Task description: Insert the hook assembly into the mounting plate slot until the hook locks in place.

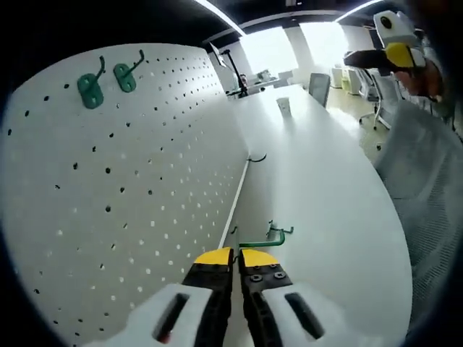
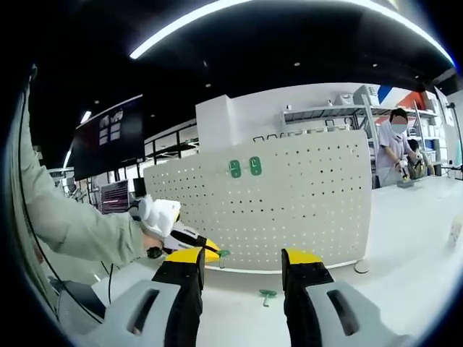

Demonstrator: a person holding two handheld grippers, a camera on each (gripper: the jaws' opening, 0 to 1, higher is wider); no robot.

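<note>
- Left tool [image 1: 236, 254] jaws together, apparently pinching the green hook [image 1: 264, 238]: light, stiff wire; grip its straight shank.
- Right tool [image 2: 242, 262] jaws apart, empty, facing the pegboard [image 2: 289, 210].

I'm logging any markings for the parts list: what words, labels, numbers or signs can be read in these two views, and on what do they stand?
No legible text in either view.
Dark wall screen: pale panels, too small and blurred to read.
Card on the table: any print too blurred to read.
Pegboard, its mounted green hooks and the loose green hook: no markings seen.
</note>
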